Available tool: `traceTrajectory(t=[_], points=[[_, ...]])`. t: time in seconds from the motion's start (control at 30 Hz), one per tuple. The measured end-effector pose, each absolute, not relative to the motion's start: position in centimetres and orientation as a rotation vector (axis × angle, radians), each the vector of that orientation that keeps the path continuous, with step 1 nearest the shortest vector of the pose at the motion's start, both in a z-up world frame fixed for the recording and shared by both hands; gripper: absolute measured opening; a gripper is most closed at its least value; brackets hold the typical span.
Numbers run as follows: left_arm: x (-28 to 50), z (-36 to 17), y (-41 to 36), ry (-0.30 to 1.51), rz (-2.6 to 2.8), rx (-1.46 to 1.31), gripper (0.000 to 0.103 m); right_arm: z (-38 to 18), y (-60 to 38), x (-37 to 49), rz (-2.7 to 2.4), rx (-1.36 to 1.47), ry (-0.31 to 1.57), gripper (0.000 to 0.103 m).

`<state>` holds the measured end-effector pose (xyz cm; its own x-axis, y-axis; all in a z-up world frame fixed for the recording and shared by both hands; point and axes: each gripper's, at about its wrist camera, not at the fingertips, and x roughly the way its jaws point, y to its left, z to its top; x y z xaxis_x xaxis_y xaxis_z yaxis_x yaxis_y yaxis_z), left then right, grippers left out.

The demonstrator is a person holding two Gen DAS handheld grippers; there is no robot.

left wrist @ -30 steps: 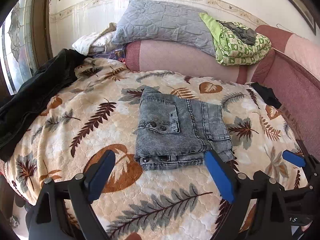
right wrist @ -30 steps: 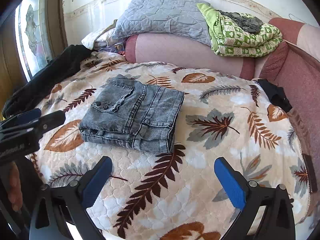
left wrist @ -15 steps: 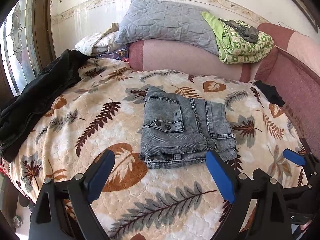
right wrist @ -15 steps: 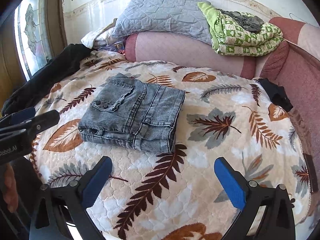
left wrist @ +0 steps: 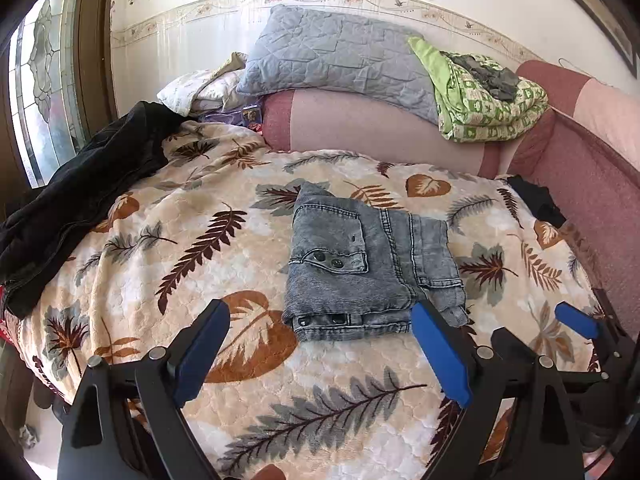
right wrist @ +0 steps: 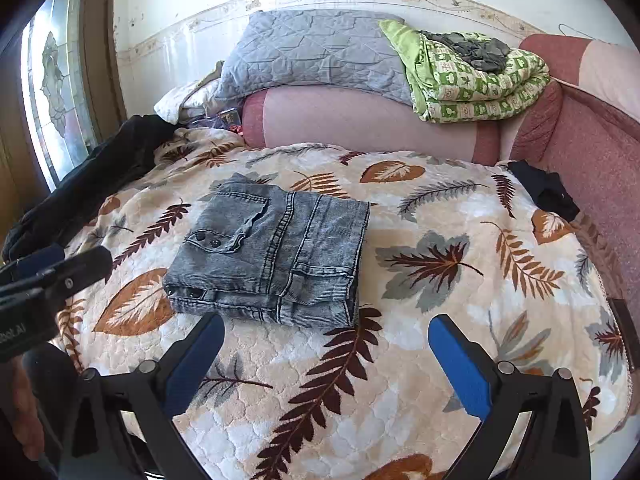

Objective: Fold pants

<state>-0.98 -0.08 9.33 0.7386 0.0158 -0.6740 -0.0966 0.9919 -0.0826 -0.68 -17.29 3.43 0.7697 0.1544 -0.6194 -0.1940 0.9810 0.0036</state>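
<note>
Grey denim pants lie folded into a compact rectangle on the leaf-print blanket, a buttoned pocket flap facing up. My left gripper hangs open just short of the bundle's near edge, its right blue pad overlapping the near right corner in view. My right gripper is also open, in front of the bundle's near right corner, with nothing between its fingers. The left gripper's body shows at the left edge of the right wrist view.
A dark garment lies along the blanket's left edge. At the back, a grey quilted pillow and a green patterned quilt rest on a pink bolster. A small black cloth sits by the pink side wall at right.
Both grippers have drawn back and tilted up slightly, so the folded pants sit a little farther off. The pants have not moved.
</note>
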Motion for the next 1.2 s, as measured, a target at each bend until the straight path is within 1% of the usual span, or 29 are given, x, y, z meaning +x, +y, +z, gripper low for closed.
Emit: traceTrajectory(t=[1.2], points=[[0.0, 8.9, 0.0, 0.768, 0.073, -0.114, 0.092, 3.1, -16.5, 0.7, 0.175, -0.096, 0.668, 0.103]])
